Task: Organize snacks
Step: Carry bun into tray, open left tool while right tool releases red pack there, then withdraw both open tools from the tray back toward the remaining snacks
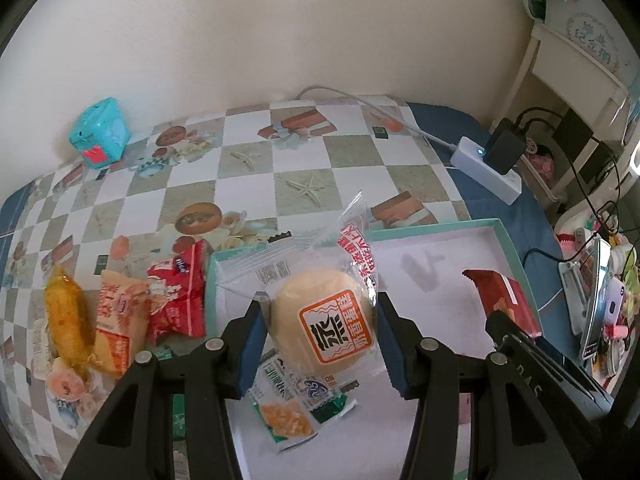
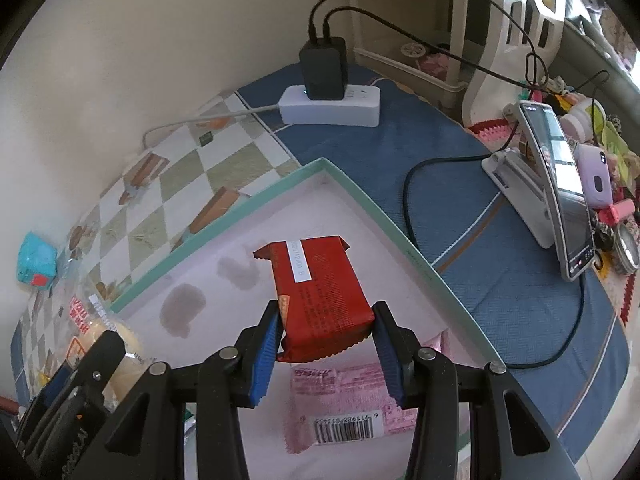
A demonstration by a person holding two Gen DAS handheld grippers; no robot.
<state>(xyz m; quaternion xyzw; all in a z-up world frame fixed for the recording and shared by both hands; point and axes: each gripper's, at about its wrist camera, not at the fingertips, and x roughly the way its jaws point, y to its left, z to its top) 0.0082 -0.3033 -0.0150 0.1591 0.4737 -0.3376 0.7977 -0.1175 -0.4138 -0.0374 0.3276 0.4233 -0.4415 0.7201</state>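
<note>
Left gripper (image 1: 322,330): jaws were clamped on the wrapped bun (image 1: 324,320), blue pads pressing its sides through the clear film.
Right gripper (image 2: 326,334): jaws were clamped on the red snack pack (image 2: 320,300), held near its lower end, the free end pointing away from the camera.
Tray (image 1: 508,240): a shallow teal-rimmed box with a white floor; both held items hung over it.
Already in tray: a green-and-orange packet (image 1: 296,412) lay under the bun; a pink packet (image 2: 344,404) lay under the red pack.
Still on the checked tablecloth (image 1: 248,160): yellow snack (image 1: 66,316), orange packet (image 1: 120,320), red packet (image 1: 178,300), all just beside the tray's left edge.
Risk, bun: judged soft; firm pad pressure could dent it, and slick film could slide out if pressure eased above the tray.
Risk, red pack: gripped at one end only, it could pivot and land across the pink packet, not flat.
Risk, collision: the two grippers worked close together over one tray; fingers could knock each other or the rim.
Risk, stacking: releasing onto packets below could leave a heap, not an ordered row.
Stains (image 2: 182,310): dark marks on the tray floor, nature not determinable.
</note>
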